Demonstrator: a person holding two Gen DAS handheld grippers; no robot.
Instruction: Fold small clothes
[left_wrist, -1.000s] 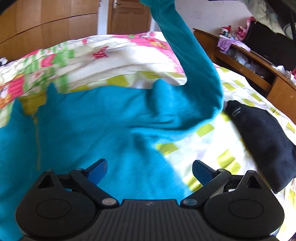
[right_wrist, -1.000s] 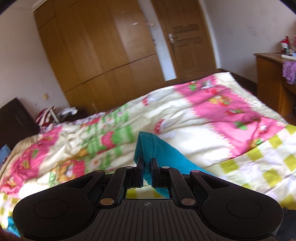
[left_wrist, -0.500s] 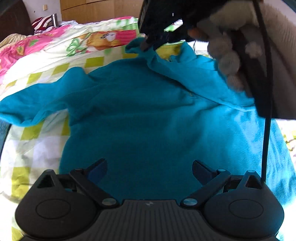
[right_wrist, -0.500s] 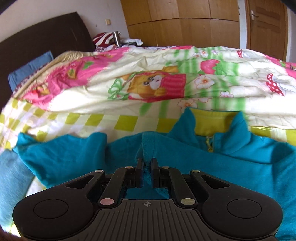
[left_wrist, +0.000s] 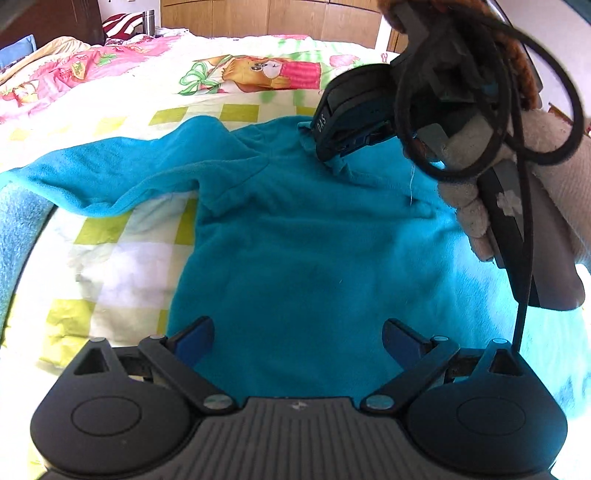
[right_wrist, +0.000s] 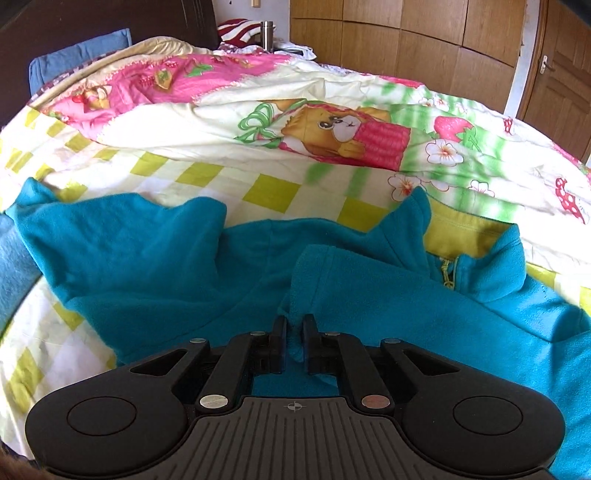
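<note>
- Right claw (right_wrist: 294, 334) first — its two fingers are pinched tight on the end of a sleeve (right_wrist: 314, 266), which lies across the chest of the blue fleece top (left_wrist: 314, 258).
- That top is spread out on the checked bedsheet (left_wrist: 122, 258), collar (right_wrist: 495, 266) away from us near the cartoon quilt (right_wrist: 332, 122), hem close to the left claw.
- Left claw (left_wrist: 297, 338) is wide open and gripping nothing — hovering just above the lower part of the top, blue pads either side of bare fleece.
- Other sleeve (left_wrist: 110, 177) lies stretched out sideways over the sheet, not yet folded in.
- Step in hand, I'd say: laying this sleeve flat across the body. To do it well, lower the cuff right onto the fabric before letting go, so it doesn't spring back or bunch.
- Keep the sleeve straight along the shoulder line; that small ridge by the pinch wants smoothing.
- Left claw looks well placed to pin the body down while the right one releases.
</note>
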